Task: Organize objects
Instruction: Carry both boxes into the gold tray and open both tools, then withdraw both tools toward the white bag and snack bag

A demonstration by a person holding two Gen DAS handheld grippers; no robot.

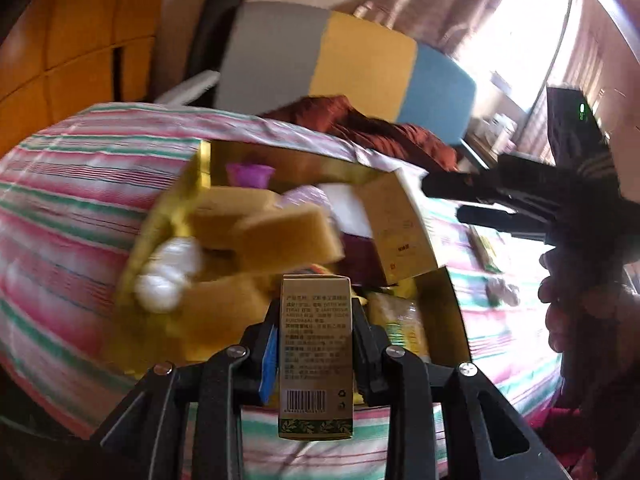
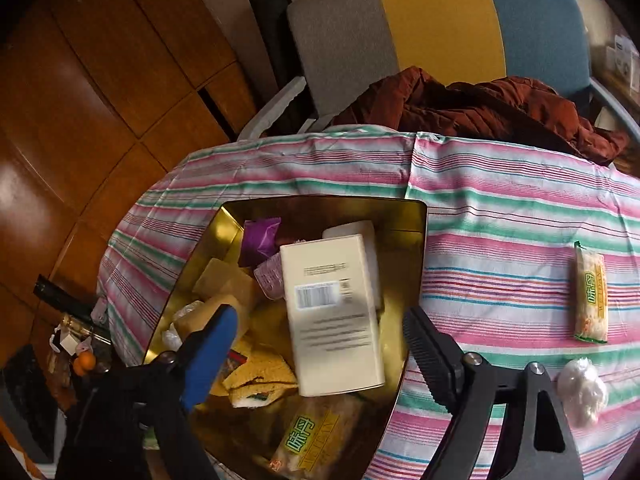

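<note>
Left tongs (image 1: 312, 344) clamp a small gold carton (image 1: 316, 356); right tongs (image 2: 320, 344) gape empty over the tin (image 2: 416, 248).

Two hand-held grippers, one clamped, one spread

The left gripper (image 1: 314, 344) points steeply down, its jaws pressed on the sides of a small carton (image 1: 316, 354); the right gripper (image 2: 320, 350) angles down too, jaws wide apart and holding nothing, a hand (image 1: 560, 304) behind it
</note>
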